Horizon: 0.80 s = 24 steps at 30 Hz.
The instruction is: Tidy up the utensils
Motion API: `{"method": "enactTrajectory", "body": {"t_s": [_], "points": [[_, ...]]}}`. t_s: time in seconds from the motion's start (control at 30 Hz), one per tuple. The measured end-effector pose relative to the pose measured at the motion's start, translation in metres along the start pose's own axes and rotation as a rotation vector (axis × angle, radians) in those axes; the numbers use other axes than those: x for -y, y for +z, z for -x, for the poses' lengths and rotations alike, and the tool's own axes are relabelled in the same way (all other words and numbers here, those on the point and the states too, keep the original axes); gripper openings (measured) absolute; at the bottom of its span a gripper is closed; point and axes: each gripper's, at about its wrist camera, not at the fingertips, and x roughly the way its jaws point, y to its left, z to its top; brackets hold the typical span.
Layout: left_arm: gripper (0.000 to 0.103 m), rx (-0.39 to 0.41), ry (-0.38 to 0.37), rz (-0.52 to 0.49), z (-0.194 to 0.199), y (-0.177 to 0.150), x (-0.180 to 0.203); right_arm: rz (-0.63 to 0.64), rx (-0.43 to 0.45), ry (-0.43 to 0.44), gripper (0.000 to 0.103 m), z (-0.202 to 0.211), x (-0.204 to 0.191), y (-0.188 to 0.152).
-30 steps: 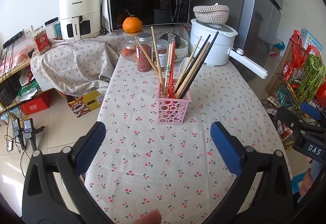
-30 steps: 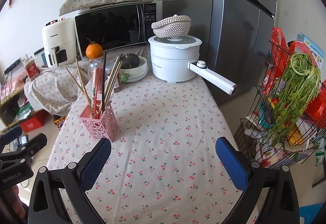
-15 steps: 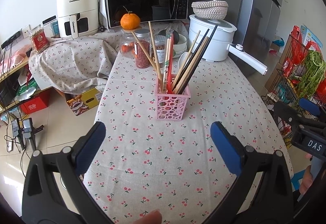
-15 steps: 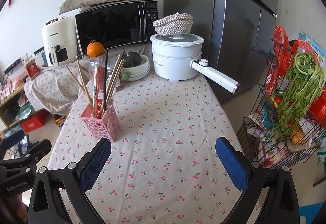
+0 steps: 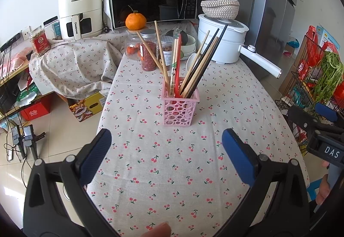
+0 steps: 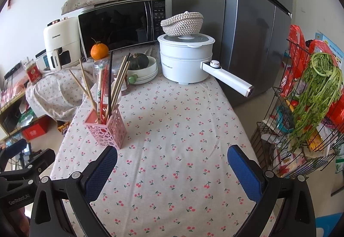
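Note:
A pink perforated utensil holder [image 5: 180, 110] stands on the cherry-print tablecloth [image 5: 172, 161]. It holds several chopsticks [image 5: 200, 67], wooden, black and red, fanned out upright. It also shows in the right wrist view [image 6: 106, 127] at the left, with the chopsticks [image 6: 111, 86] in it. My left gripper [image 5: 166, 151] is open and empty, short of the holder. My right gripper [image 6: 172, 170] is open and empty, to the right of the holder. Each gripper shows at the other view's edge.
Behind the holder stand jars [image 5: 148, 51], an orange [image 5: 135, 20], stacked bowls with a squash [image 6: 142, 69], a white pot with a long handle [image 6: 187, 60], a microwave [image 5: 152, 2] and an air fryer [image 5: 80, 10]. A wire rack with greens [image 6: 311, 107] stands right of the table.
Both grippers have moved closer to the table and the holder, which now sits lower and larger in both views. Jaws stay open. The holder has not moved.

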Motion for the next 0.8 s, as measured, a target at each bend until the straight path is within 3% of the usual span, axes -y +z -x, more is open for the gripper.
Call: {"method": "enactTrajectory", "body": {"t_s": [0.8], "points": [[0.102,-0.006,-0.007,-0.004,-0.0012,-0.0003,0.0051,-0.004,-0.014,0.001,0.103,-0.0035,-0.0017,-0.0026]]}}
